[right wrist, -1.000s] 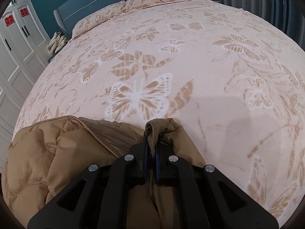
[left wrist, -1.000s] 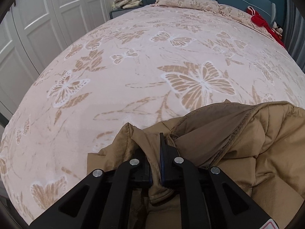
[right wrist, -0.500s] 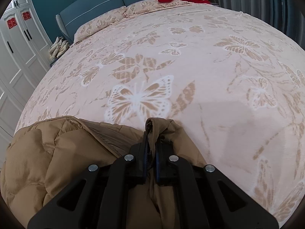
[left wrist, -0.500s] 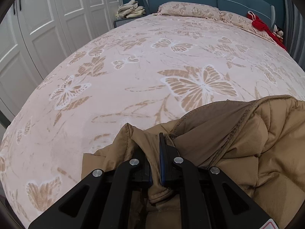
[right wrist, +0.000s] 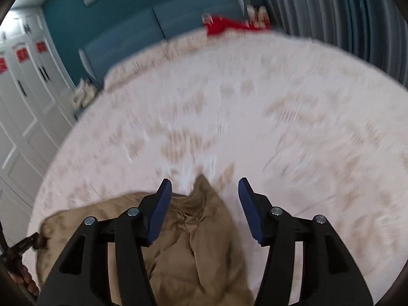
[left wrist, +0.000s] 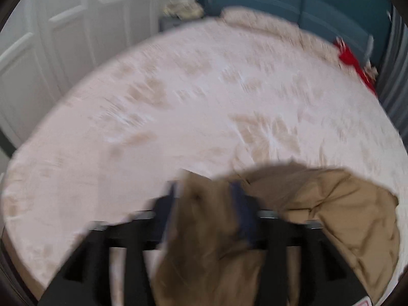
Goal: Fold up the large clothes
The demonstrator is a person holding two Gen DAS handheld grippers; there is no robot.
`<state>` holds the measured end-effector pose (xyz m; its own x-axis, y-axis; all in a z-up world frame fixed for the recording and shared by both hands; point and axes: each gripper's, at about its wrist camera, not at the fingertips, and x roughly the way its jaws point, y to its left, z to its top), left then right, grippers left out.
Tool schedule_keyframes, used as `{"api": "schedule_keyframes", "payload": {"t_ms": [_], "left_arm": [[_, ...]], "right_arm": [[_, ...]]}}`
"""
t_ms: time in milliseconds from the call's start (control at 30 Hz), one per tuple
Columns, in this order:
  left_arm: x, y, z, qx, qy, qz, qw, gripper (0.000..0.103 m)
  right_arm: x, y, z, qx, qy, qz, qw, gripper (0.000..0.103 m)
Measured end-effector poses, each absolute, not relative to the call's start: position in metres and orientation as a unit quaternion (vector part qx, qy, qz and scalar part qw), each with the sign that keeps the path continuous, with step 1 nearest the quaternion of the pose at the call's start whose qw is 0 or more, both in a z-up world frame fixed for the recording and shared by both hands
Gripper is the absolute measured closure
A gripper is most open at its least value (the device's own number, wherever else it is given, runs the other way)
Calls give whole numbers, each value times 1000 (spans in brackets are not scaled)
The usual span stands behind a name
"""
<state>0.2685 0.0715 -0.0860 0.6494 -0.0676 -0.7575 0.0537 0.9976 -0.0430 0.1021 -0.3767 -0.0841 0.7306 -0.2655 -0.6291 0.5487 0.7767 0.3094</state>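
A tan padded jacket (left wrist: 331, 216) lies bunched at the near edge of a bed covered in a pink butterfly blanket (left wrist: 204, 102). The left wrist view is blurred. In it my left gripper (left wrist: 205, 196) has its jaws opening, with a loose fold of the jacket standing between the blue pads. In the right wrist view my right gripper (right wrist: 204, 196) is also opening. Its pads are well apart and above the jacket (right wrist: 199, 242), whose peaked fold sits in the gap untouched. The blanket (right wrist: 280, 127) stretches away beyond.
White wardrobe doors (left wrist: 51, 51) run along the left of the bed. A blue headboard (left wrist: 280, 0) and pillows are at the far end, with a red item (right wrist: 224, 25) on the pillows. Grey curtains (right wrist: 331, 12) hang on the right. A hand (right wrist: 25, 275) shows at the lower left edge.
Both grippers were shut on folds of the jacket; now both have spread their jaws and let go. Both have lifted away from the bed, and the views are motion-blurred.
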Motion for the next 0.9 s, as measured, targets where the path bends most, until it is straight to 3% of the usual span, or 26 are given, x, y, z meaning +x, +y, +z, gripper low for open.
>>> {"api": "schedule_keyframes", "payload": {"t_ms": [67, 167, 267, 500, 700, 900], "left_arm": [[255, 75, -59, 7, 383, -21, 923, 41], [236, 52, -18, 31, 343, -42, 938, 41], [230, -3, -8, 55, 360, -119, 924, 41], [244, -106, -63, 119, 394, -131, 902, 42], [273, -118, -114, 113, 448, -93, 882, 43], [280, -116, -144, 110, 453, -84, 881, 41]], "right_arm": [[88, -370, -64, 241, 284, -211, 904, 53], [89, -341, -52, 232, 291, -172, 912, 68], [117, -299, -56, 219, 317, -120, 915, 79], [182, -229, -74, 164, 356, -82, 916, 80], [218, -227, -111, 127, 394, -108, 904, 80], [231, -230, -145, 126, 406, -114, 898, 81]]}}
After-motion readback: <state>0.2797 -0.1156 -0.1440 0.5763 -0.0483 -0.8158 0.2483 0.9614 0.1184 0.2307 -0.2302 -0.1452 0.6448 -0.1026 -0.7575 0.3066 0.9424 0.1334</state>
